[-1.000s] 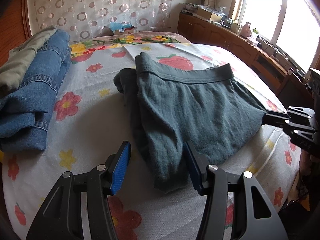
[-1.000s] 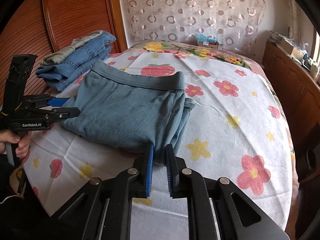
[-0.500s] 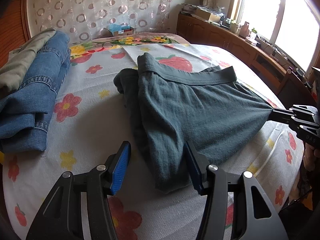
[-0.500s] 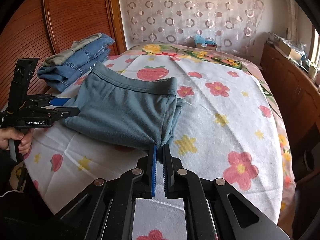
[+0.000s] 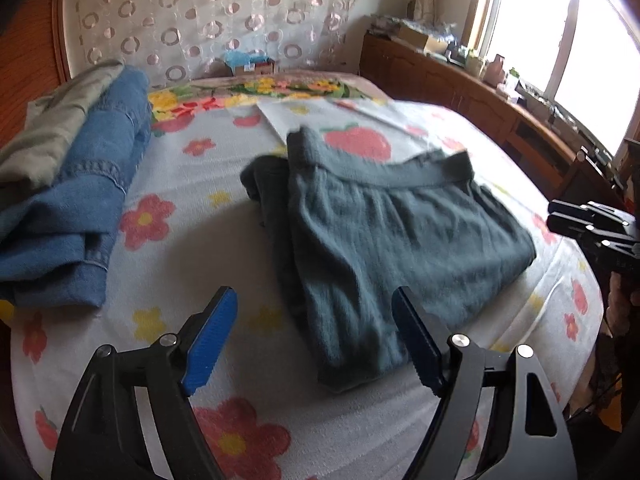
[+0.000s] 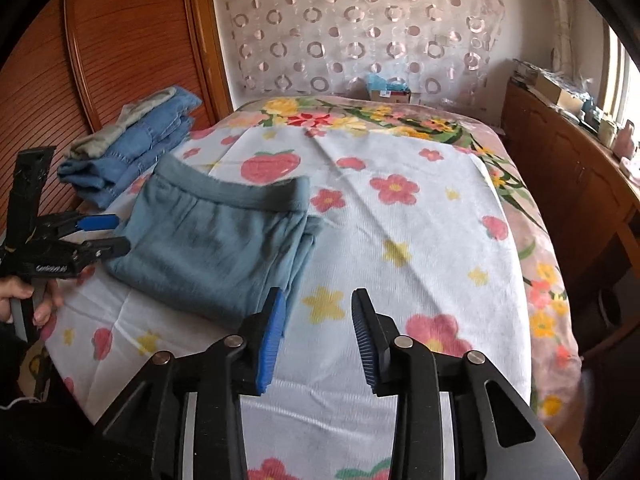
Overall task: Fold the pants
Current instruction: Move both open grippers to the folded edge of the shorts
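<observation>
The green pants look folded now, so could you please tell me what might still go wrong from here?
1. The green pants lie near the bed's front edge; a nudge might slide them off.
2. The open left claw straddles their corner and could snag it.
3. The layers look uneven beside the waistband, so the fold may loosen.

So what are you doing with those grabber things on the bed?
A person is folding pants. The grey-green pants lie folded on the flowery bedspread. Both grabbers are open and hold nothing: the right gripper beside the pants' near corner, the left gripper at their other end. Folded jeans are piled nearby.
</observation>
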### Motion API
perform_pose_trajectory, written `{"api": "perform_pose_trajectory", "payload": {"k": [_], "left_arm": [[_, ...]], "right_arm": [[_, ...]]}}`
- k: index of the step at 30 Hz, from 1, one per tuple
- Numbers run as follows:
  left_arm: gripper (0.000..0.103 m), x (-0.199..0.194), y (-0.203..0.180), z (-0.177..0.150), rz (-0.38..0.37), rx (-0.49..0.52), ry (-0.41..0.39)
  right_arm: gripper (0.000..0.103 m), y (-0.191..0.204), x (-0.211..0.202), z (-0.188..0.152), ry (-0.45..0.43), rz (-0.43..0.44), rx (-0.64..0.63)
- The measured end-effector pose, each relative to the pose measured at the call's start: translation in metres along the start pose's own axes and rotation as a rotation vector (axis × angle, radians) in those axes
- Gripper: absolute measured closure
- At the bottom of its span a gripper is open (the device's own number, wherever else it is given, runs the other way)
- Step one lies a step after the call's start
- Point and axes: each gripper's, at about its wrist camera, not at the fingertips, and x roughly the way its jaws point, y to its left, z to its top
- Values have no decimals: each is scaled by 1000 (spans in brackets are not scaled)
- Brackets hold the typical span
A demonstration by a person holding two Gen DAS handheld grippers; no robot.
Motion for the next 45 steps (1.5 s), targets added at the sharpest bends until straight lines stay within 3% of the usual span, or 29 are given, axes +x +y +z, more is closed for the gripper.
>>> {"api": "perform_pose_trajectory", "payload": {"k": [7,25,36,45], "left_arm": [[21,3,-1,17,48,23,-18],[21,34,2,48,82,24,13],[21,58,9,45,71,-4,75],[17,56,10,40,59,4,34]], "right_arm": [[57,4,17,14,-5,46,-3],[57,-6,67,35,74,60,34],[57,-7,79,41,99,58,50],[57,-1,86,45,111,66,42]]}}
